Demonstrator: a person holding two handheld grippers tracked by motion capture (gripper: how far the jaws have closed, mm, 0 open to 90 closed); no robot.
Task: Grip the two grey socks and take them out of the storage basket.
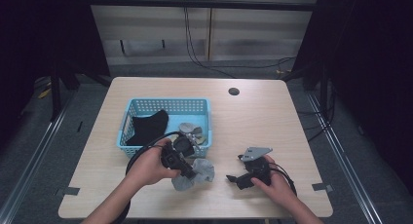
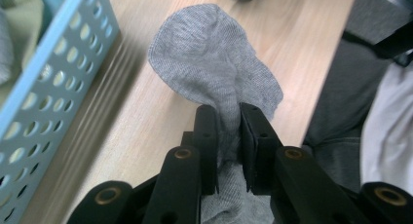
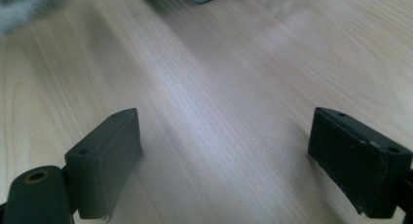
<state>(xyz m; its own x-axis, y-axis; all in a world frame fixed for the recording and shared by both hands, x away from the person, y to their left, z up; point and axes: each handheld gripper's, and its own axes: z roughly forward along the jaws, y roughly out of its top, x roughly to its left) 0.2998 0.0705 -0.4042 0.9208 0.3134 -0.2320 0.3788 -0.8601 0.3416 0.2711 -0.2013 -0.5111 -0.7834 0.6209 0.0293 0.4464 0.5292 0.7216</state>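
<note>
Item: grey sock (image 2: 214,68), one piece, knit. Location: on the counter (image 1: 253,117), near its front edge, just in front of the front right corner of the blue basket (image 1: 127,118) and apart from it. In the high view the sock (image 1: 197,173) lies crumpled, partly raised off the wood.

Holder: left gripper (image 2: 228,136), its jaws pressed together on a gathered fold of the sock; cloth bunches between them and runs on below. The person's left hand (image 1: 148,165) carries this gripper.

Second tool: right gripper (image 3: 224,151), jaws spread wide, nothing between them, bare wood beneath. In the high view it (image 1: 233,178) sits near the front edge, right of the sock and not touching it, pointing toward it, held by the right hand (image 1: 275,182).

Basket contents: a black garment (image 1: 146,129) on the left side, pale mixed cloth (image 1: 192,132) at the front right corner. Exact count cannot be told.

Progress, judged: work looks like sorting socks at the basket. This sock is out on the counter and gripped at one end; no fold, pairing or flattening is done yet. The right gripper has not yet taken a hold.

Orientation: in the left gripper view the long axis runs straight away from the jaws, the rounded end farthest. Which end is toe cannot be told.
</note>
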